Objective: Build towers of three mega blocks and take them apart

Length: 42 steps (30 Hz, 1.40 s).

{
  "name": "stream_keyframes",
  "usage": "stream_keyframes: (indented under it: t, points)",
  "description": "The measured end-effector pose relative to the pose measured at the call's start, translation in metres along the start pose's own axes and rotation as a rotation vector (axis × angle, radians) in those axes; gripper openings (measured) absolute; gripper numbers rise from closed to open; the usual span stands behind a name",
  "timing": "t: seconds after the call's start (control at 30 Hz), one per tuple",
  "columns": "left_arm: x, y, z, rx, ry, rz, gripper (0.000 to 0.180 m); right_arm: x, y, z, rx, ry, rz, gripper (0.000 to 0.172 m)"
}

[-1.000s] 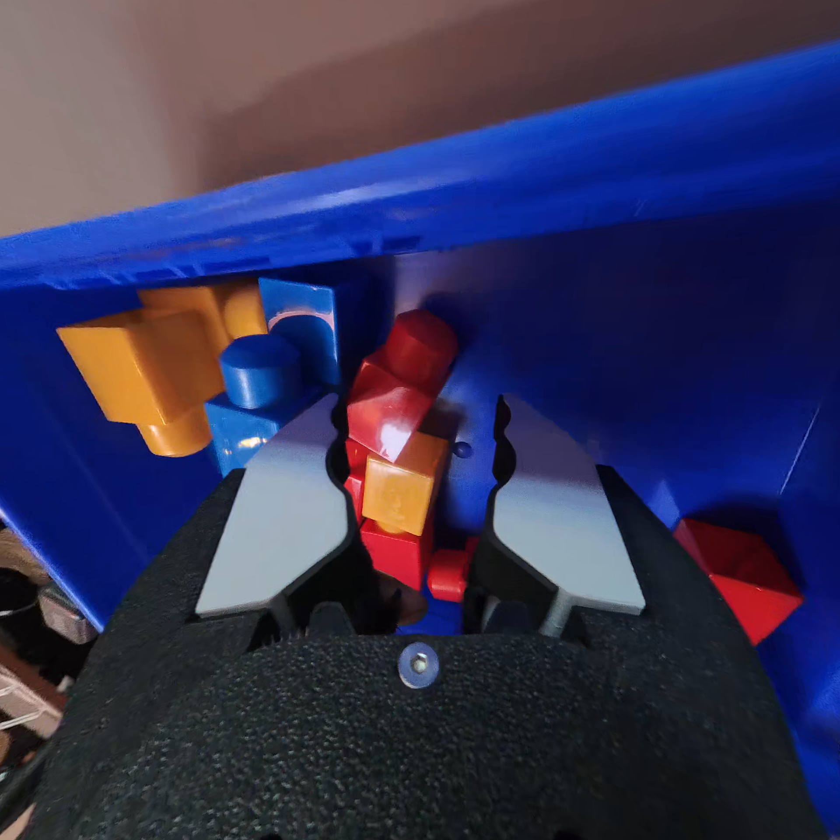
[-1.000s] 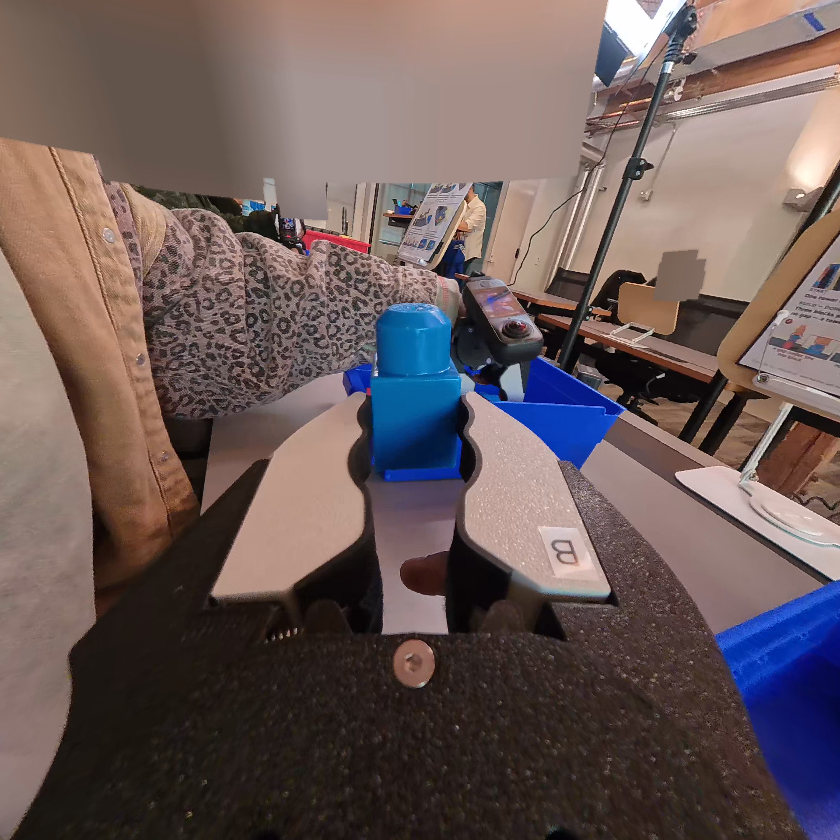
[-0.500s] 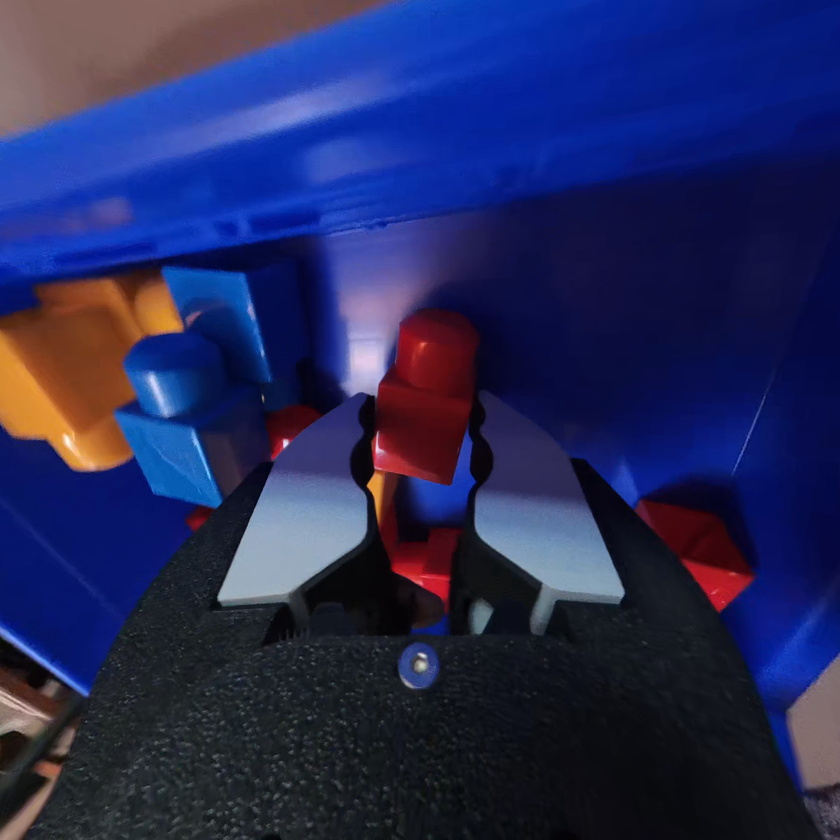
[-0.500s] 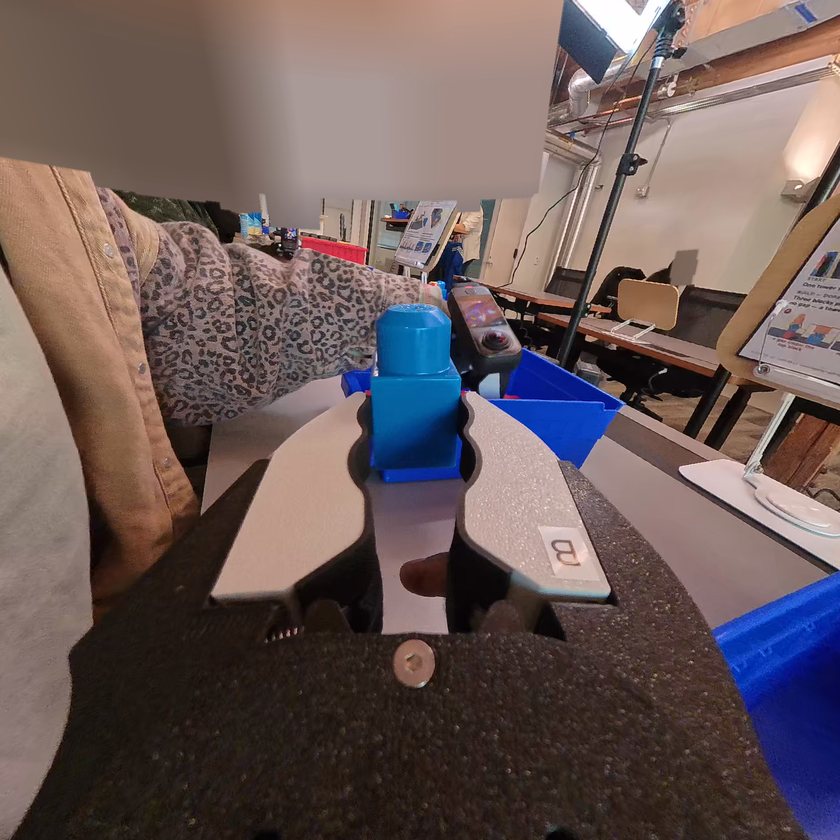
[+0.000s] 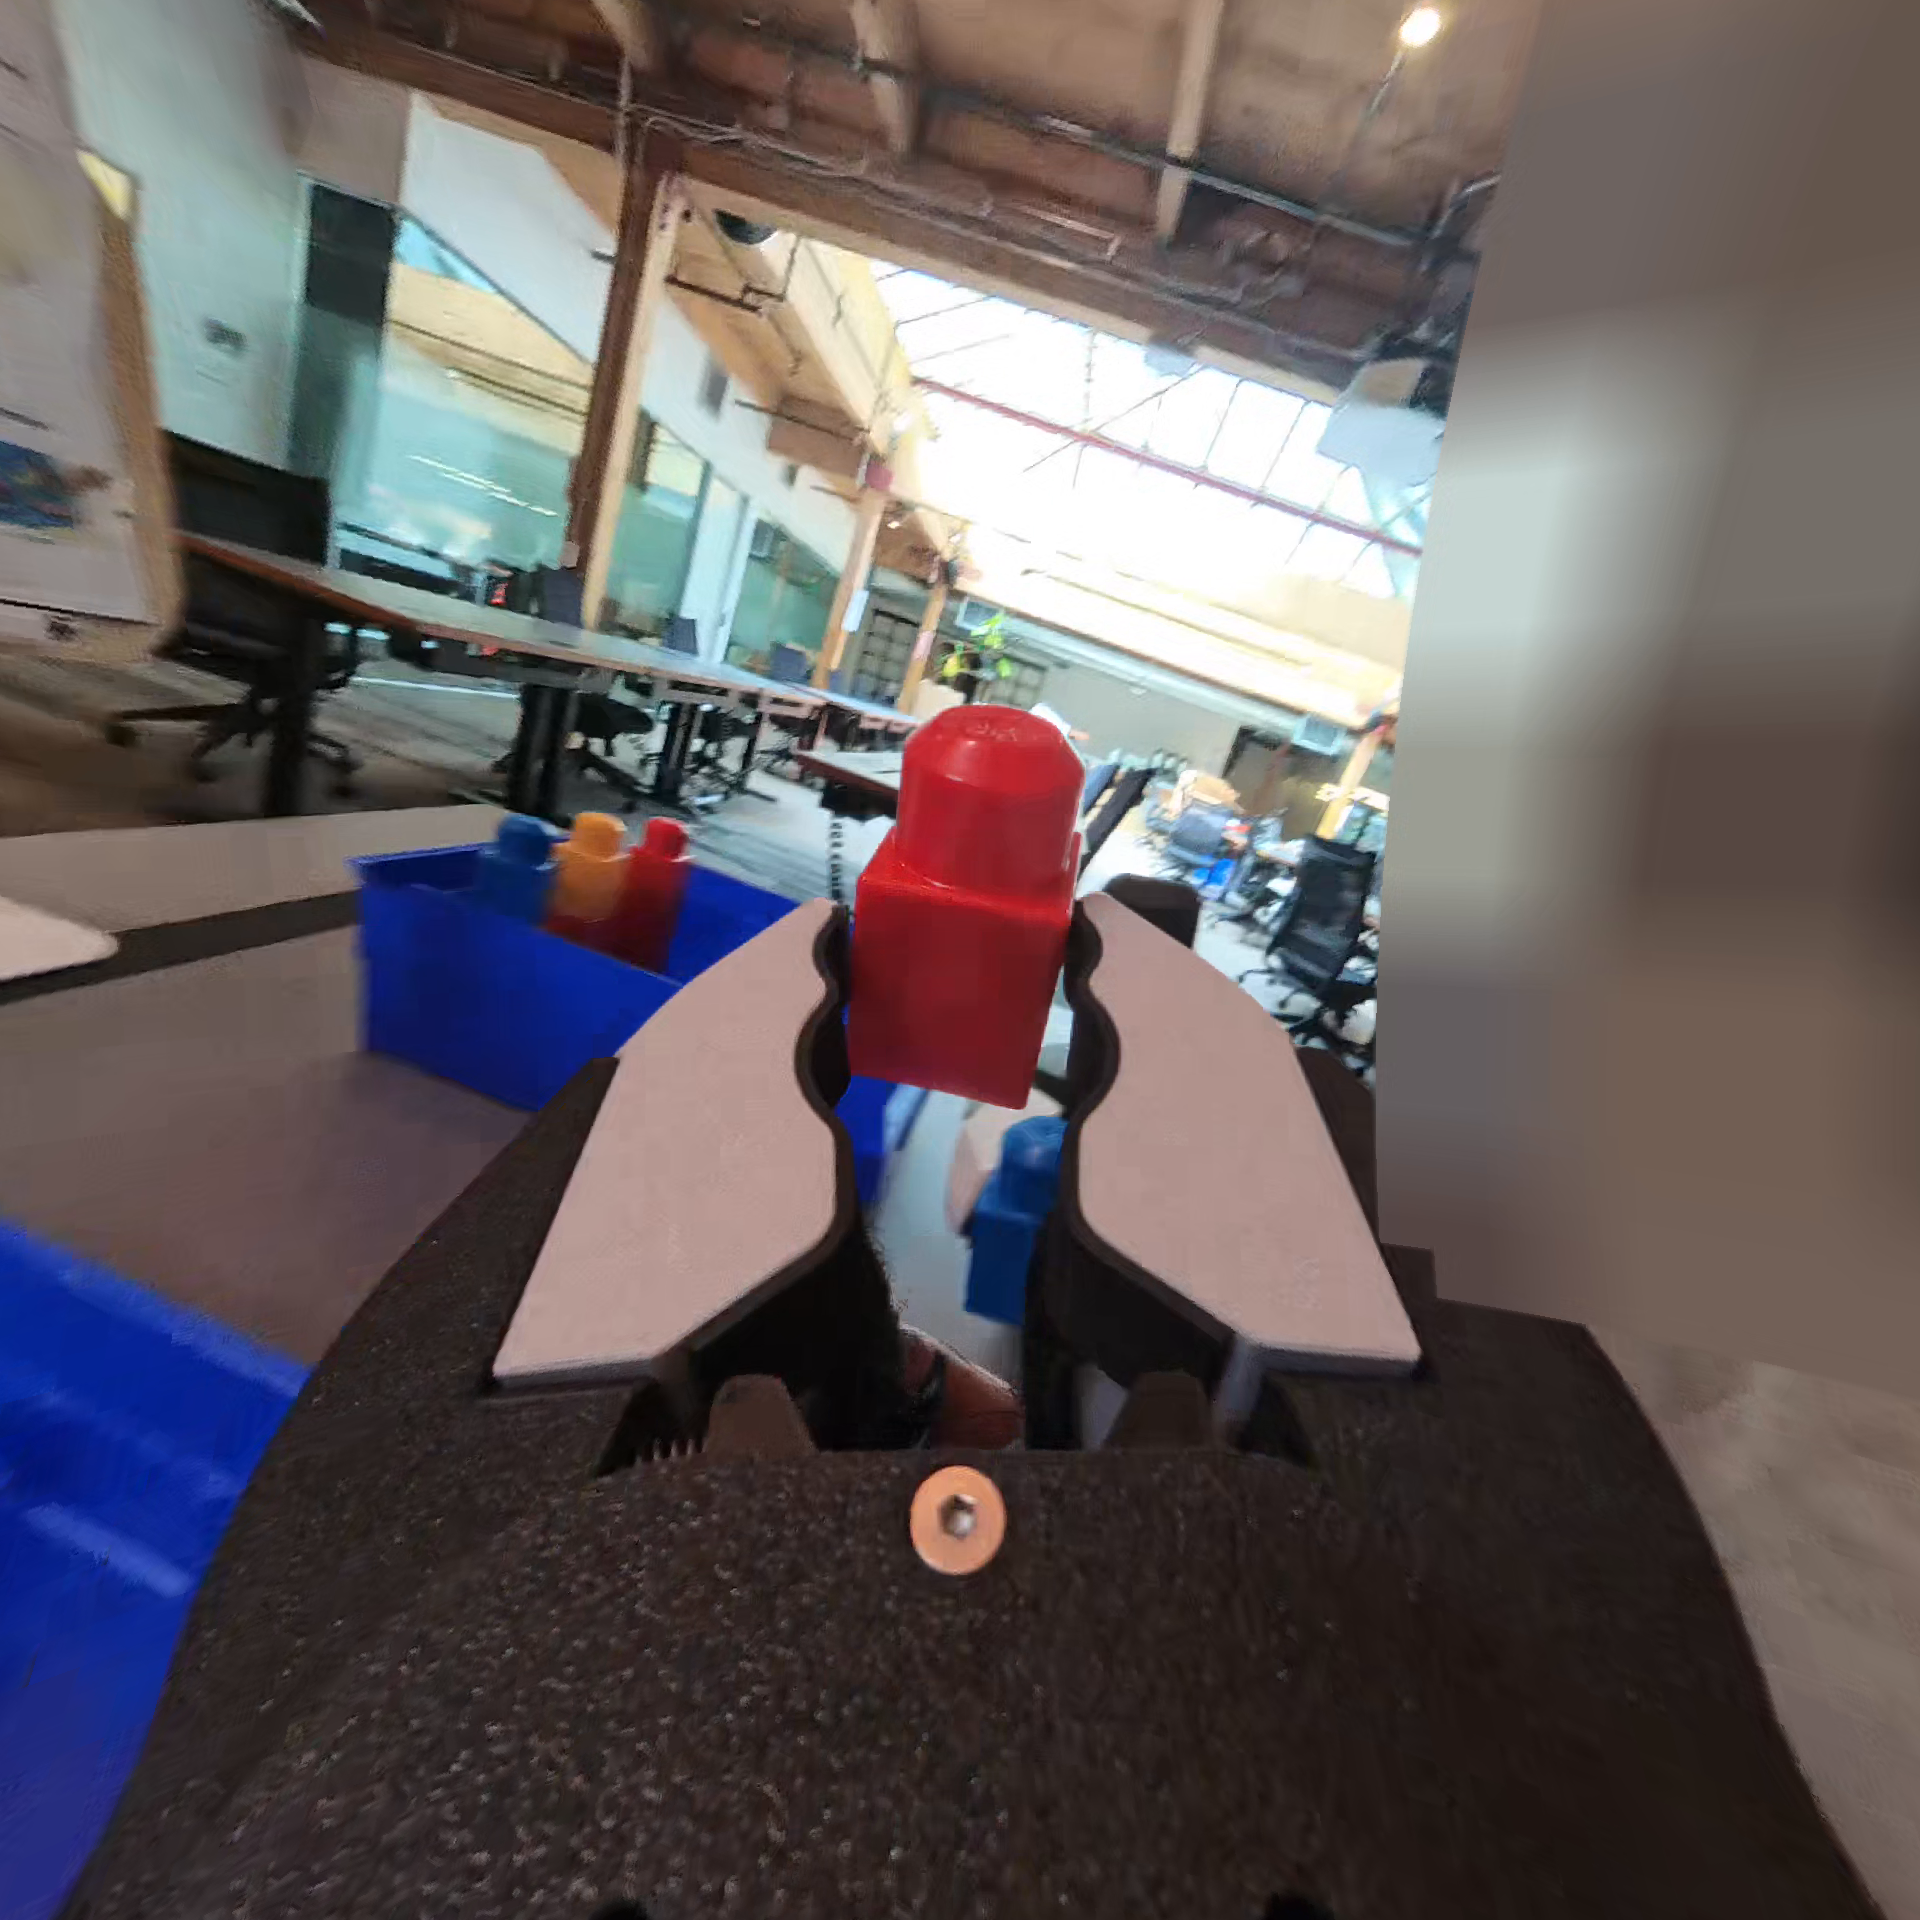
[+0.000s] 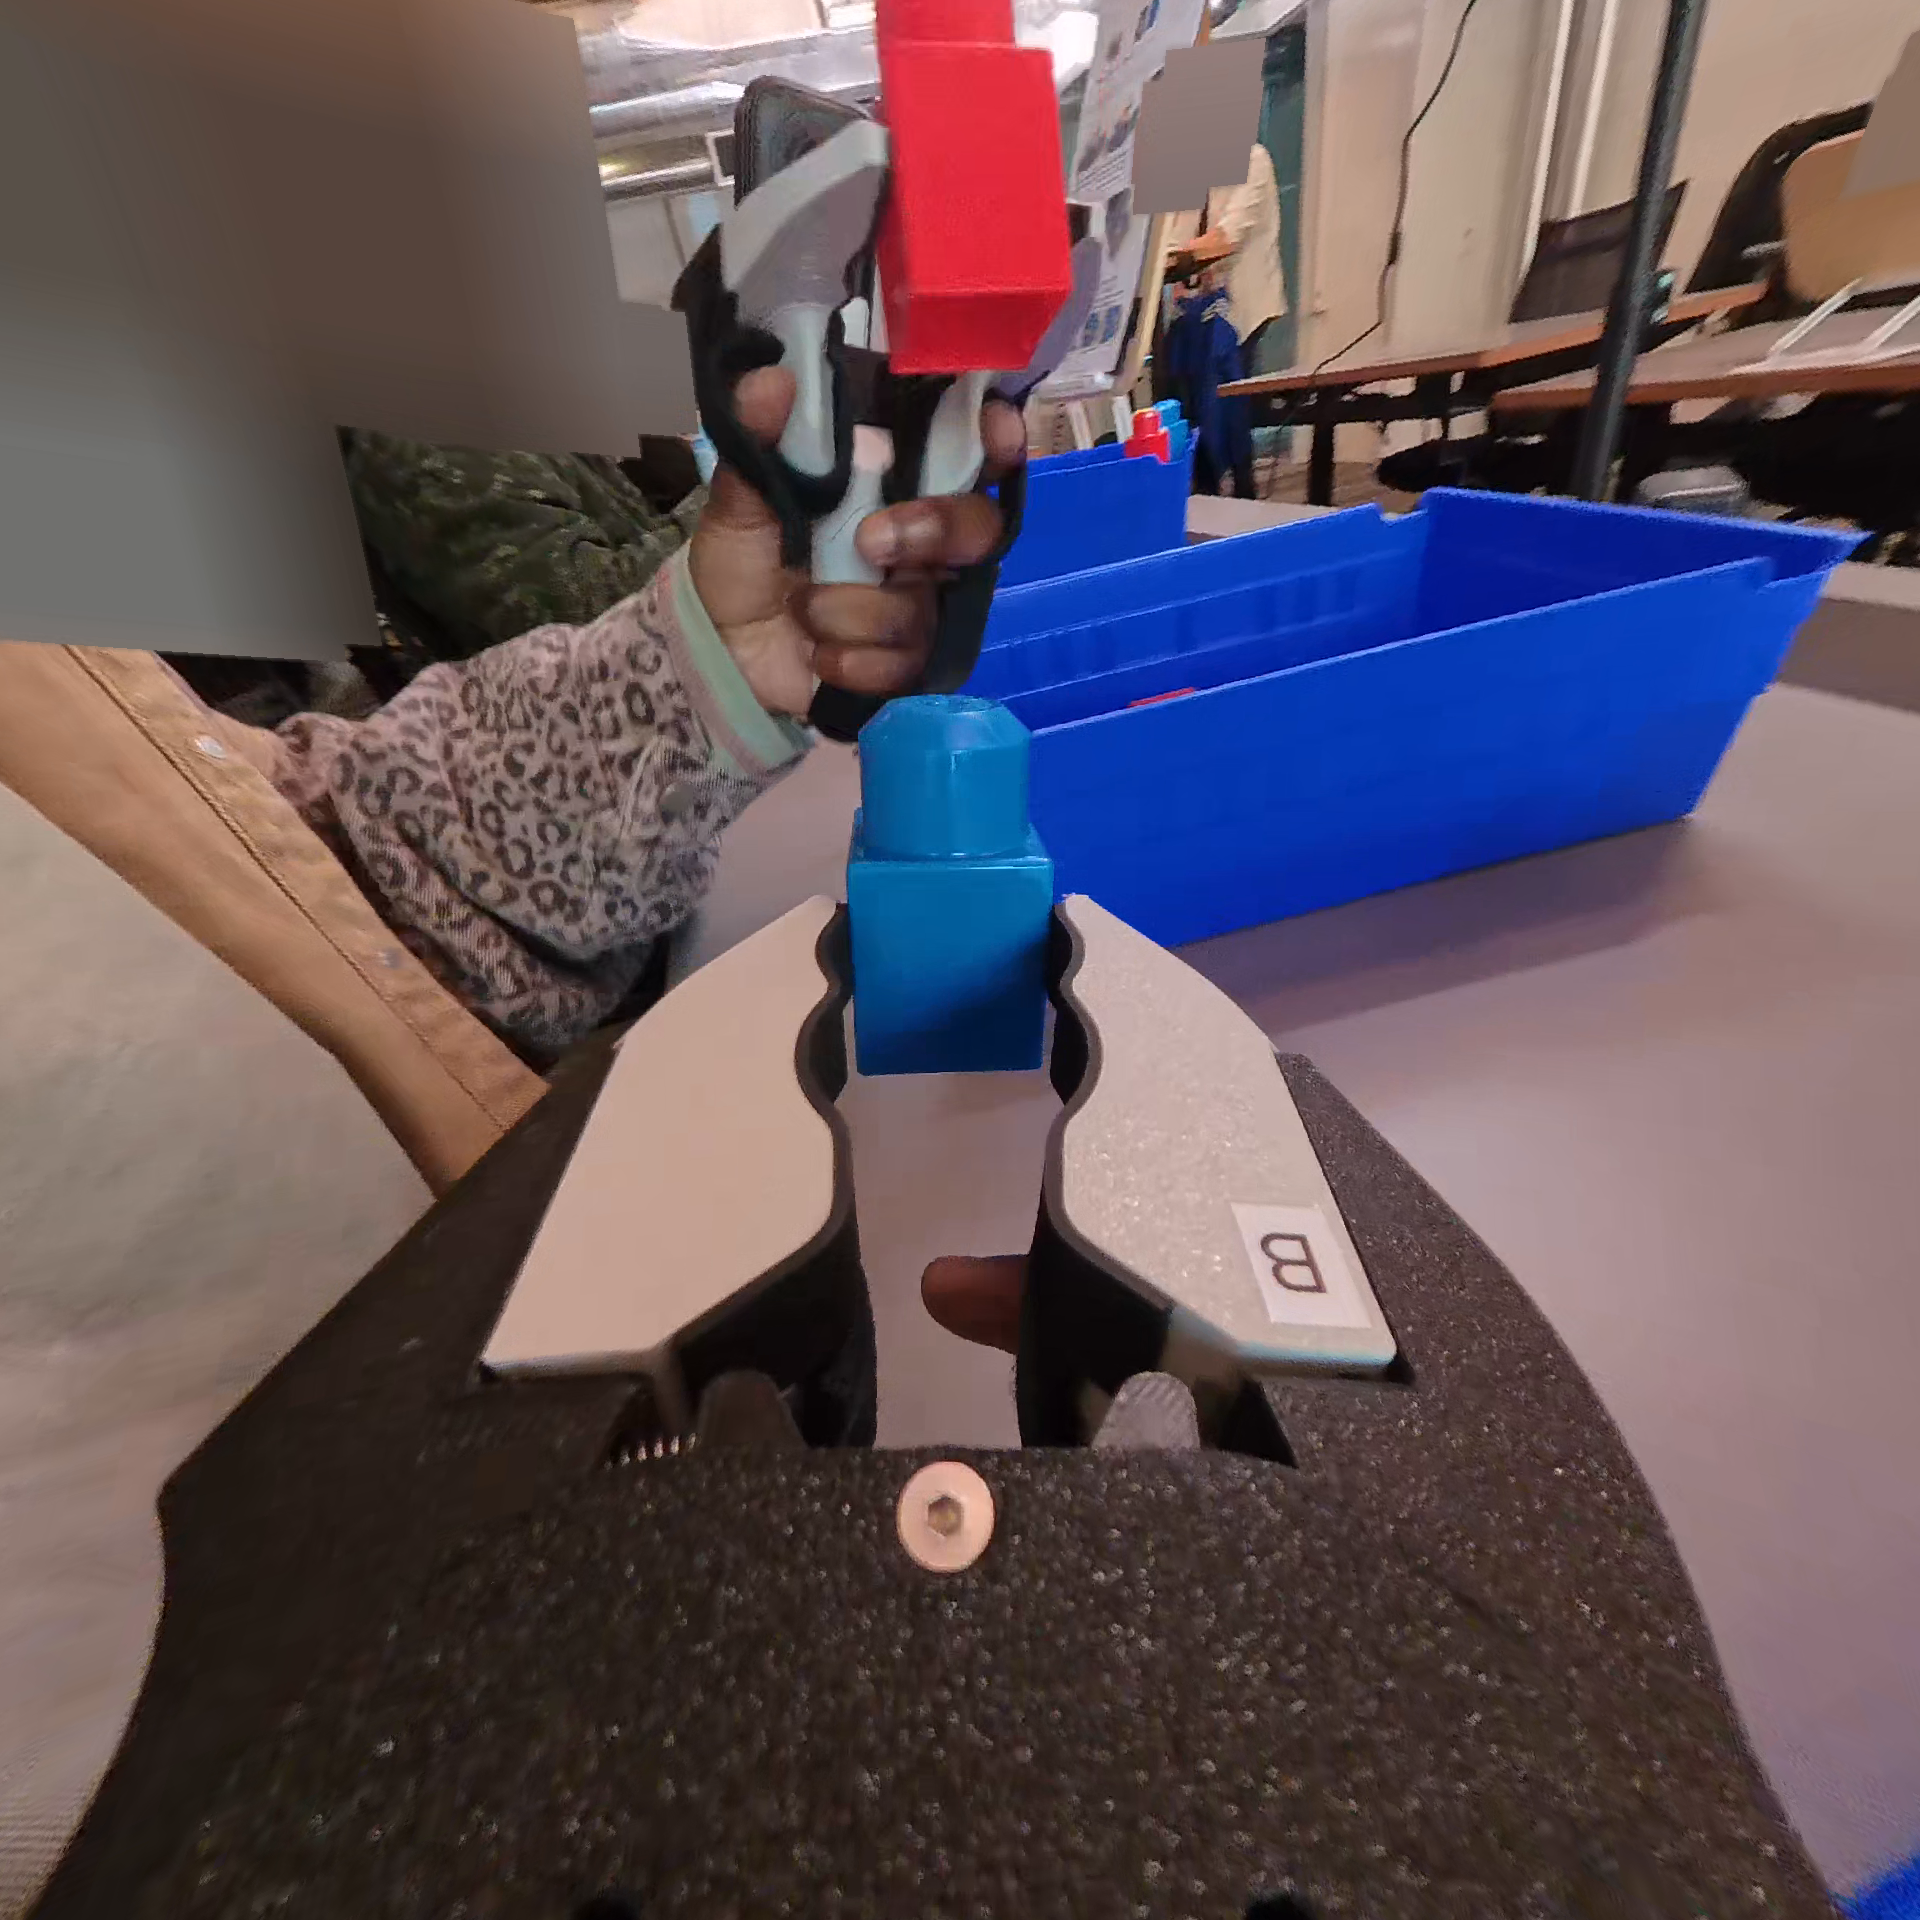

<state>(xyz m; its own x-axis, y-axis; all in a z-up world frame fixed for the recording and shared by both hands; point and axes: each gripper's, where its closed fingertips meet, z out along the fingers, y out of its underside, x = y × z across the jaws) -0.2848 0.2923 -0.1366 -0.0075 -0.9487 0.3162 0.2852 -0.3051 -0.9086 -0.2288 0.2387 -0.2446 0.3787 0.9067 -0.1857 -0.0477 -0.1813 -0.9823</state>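
My left gripper is shut on a red mega block, held upright in the air with its stud on top. In the right wrist view this gripper holds the red block high above the blue block. My right gripper is shut on a blue mega block that stands upright on the grey table. The blue block also shows low between the left fingers.
A long blue bin stands on the table behind the blue block. A second blue bin holds a blue, an orange and a red block standing upright. Another blue bin edge lies at lower left. A person's sleeve reaches in from the left.
My left gripper closed on the red block inside the bin, then lifted it out and carried it above the blue block. My right gripper kept its hold on the blue block.
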Motion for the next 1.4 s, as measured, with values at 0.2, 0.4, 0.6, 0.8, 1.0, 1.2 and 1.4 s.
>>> stream_keyframes:
  t: [0.2, 0.4, 0.6, 0.8, 1.0, 1.2, 1.4]
  points:
    - [0.037, 0.058, 0.031, -0.083, 0.120, -0.078, 0.039, -0.016, 0.004, 0.008, -0.038, -0.055, -0.015, 0.036]
    - [0.045, 0.094, 0.044, -0.288, 0.131, 0.055, 0.038, -0.014, 0.003, 0.000, -0.030, -0.006, -0.094, 0.036]
    - [0.048, 0.100, 0.048, -0.328, 0.165, 0.080, 0.036, -0.014, -0.010, -0.012, 0.065, -0.012, -0.082, 0.036]
    - [0.049, 0.107, 0.046, -0.403, 0.155, 0.164, 0.047, -0.020, -0.014, -0.010, 0.117, -0.069, -0.062, 0.036]
    - [0.052, 0.111, 0.043, -0.417, 0.157, 0.181, 0.058, -0.021, -0.024, -0.015, 0.202, -0.098, -0.023, 0.036]
    - [0.050, 0.139, 0.049, -0.471, 0.135, 0.227, 0.062, -0.024, -0.032, -0.019, 0.264, -0.109, -0.023, 0.036]
    - [0.051, 0.147, 0.058, -0.441, 0.116, 0.327, 0.041, -0.029, -0.026, -0.014, 0.239, -0.118, -0.064, 0.036]
